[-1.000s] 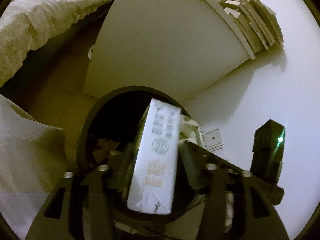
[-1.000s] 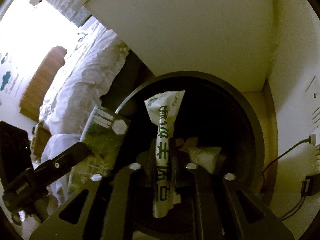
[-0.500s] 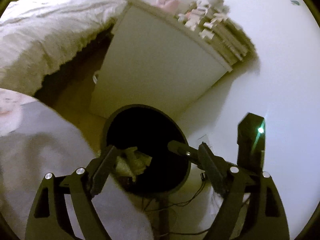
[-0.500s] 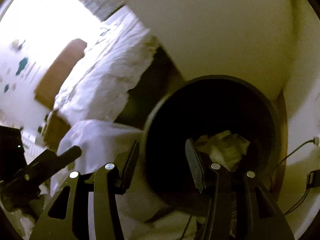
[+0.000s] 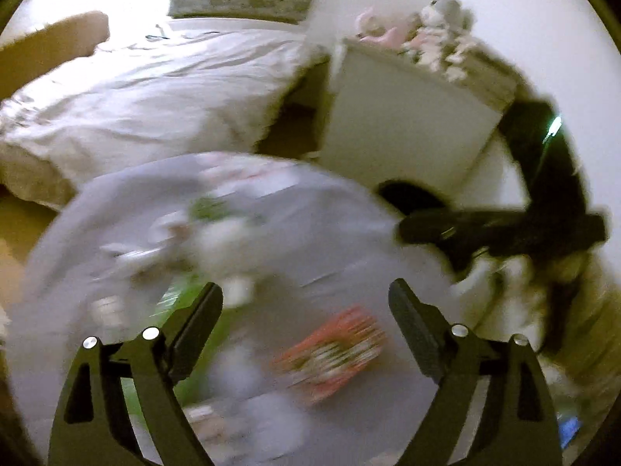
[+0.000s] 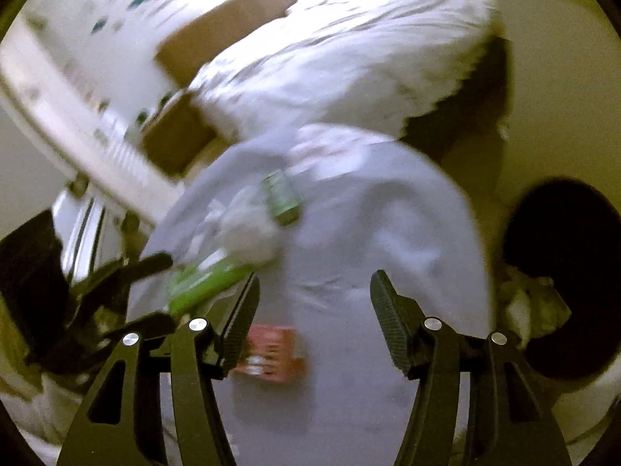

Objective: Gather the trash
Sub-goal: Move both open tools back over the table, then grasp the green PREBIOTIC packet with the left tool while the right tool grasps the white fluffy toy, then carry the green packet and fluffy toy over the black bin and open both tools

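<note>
Both views are blurred by motion. A round table under a grey cloth (image 5: 349, 233) (image 6: 388, 233) carries the trash. On it lie a red-orange packet (image 5: 330, 353) (image 6: 271, 357), crumpled white paper (image 5: 229, 240) (image 6: 248, 229), a green can (image 6: 281, 198) and a green wrapper (image 6: 205, 283). The black bin (image 5: 407, 194) (image 6: 562, 272) stands beyond the table edge, with crumpled trash (image 6: 531, 306) at its rim. My left gripper (image 5: 304, 299) hangs over the table, its jaws opening and empty. My right gripper (image 6: 315, 291) is also above the cloth, opening, with nothing between its fingers.
A bed with a white duvet (image 5: 155, 89) (image 6: 349, 58) lies behind the table. A white cabinet (image 5: 396, 124) topped with plush toys stands by the bin. Each gripper shows in the other's view: the right one (image 5: 504, 229), the left one (image 6: 116, 272).
A second ago the left gripper held a white carton and the right a white wrapper over the bin. Both were let go. Both grippers swung from the bin to the table, jaws wider.
</note>
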`<state>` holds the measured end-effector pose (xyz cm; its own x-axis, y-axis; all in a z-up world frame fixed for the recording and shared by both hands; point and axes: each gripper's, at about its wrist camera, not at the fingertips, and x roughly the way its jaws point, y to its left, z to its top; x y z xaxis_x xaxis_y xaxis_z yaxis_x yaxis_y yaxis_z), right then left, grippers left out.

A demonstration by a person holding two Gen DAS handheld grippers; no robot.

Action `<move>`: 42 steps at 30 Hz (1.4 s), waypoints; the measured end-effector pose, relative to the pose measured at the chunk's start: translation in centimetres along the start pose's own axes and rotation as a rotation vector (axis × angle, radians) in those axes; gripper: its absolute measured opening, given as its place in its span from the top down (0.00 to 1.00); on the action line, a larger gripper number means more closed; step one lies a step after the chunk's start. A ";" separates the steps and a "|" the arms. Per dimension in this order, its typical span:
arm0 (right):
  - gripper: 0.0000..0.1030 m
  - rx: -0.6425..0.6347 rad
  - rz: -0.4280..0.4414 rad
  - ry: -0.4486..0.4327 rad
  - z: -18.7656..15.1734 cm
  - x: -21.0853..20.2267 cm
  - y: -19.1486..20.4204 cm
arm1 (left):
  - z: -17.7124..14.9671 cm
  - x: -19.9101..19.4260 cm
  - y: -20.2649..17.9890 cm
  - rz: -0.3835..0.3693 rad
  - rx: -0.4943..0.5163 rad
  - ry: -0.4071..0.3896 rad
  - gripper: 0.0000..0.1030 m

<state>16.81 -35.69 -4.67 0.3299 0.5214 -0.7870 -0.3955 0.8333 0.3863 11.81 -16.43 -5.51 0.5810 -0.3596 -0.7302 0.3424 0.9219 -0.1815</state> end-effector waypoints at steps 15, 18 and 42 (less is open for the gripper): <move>0.36 -0.231 -0.137 0.089 3.4 11.6 7.8 | -4.1 3.6 7.1 0.173 0.226 0.115 0.14; 0.36 -0.199 -0.150 0.099 3.6 13.1 7.0 | -4.2 4.2 7.6 0.178 0.226 0.123 0.14; 0.60 -0.008 -0.035 -0.125 2.9 0.0 3.6 | 0.7 -3.9 8.2 0.001 -0.084 -0.111 0.61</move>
<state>17.84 -32.15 -1.93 0.4479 0.5114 -0.7334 -0.3888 0.8501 0.3553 12.87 -7.62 -3.68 0.6606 -0.3684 -0.6541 0.2815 0.9293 -0.2391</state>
